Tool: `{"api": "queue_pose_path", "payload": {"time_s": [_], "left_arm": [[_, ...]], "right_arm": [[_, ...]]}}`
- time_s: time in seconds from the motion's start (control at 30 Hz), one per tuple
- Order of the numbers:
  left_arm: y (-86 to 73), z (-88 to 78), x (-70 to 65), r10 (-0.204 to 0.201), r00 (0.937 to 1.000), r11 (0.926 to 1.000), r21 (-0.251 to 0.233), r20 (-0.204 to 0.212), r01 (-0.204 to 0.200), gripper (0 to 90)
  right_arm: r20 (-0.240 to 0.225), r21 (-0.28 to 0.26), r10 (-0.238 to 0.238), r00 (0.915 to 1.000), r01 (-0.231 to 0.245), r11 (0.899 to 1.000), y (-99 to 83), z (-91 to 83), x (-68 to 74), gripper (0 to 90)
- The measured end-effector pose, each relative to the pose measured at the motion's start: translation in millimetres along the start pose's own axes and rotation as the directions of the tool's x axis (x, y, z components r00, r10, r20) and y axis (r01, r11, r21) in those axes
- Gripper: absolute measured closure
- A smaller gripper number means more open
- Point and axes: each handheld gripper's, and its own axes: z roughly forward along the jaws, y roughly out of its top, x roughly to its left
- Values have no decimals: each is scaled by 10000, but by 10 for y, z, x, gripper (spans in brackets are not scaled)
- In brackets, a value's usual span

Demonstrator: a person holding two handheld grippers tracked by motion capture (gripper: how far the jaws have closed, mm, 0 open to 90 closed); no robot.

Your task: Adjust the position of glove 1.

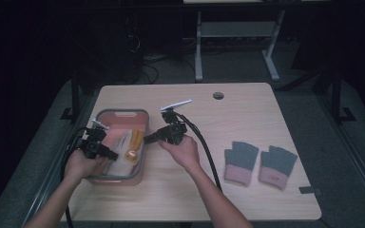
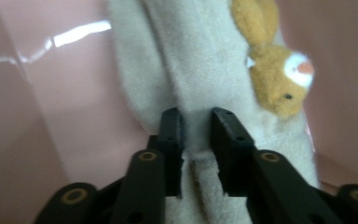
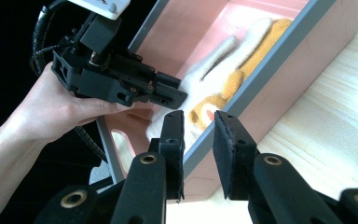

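Cream plush cloth (image 2: 200,70) pinched by left gripper (image 2: 196,140), inside pink bin (image 1: 145,123).

A cream plush sock (image 2: 200,60) with an orange-and-white toy animal head (image 2: 279,77) sewn near one edge lies flat and lengthwise inside the pink bin (image 1: 142,124) at the bench's left side, a fold of its fabric pinched in the left tongs (image 2: 196,140).
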Motion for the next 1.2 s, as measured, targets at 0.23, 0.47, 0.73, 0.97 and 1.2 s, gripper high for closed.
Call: {"api": "queue_pose_path", "payload": {"time_s": [0.23,0.47,0.73,0.97,1.2], "left_arm": [[-8,-1,4,44,9999,9999,-107,149,-42,874],[-18,-215,63,-263,9935,9927,-1141,1110,390,882],[-58,-181,153,-570,9970,9944,-861,531,614,872],[-75,-226,198,-566,9982,9919,-1130,198,585,704],[-38,-406,46,-40,9996,9836,-1799,267,88,668]], "right_arm": [[-3,4,-12,10000,12,10000,-2,2,0,733],[115,-104,-34,9999,35,9999,-2,-53,-4,733],[137,-87,-48,9999,50,9999,-6,-49,6,727],[263,-154,-113,9996,117,9998,-15,-95,-16,715],[312,-286,-98,9995,107,9995,-34,-194,-44,689]]}}
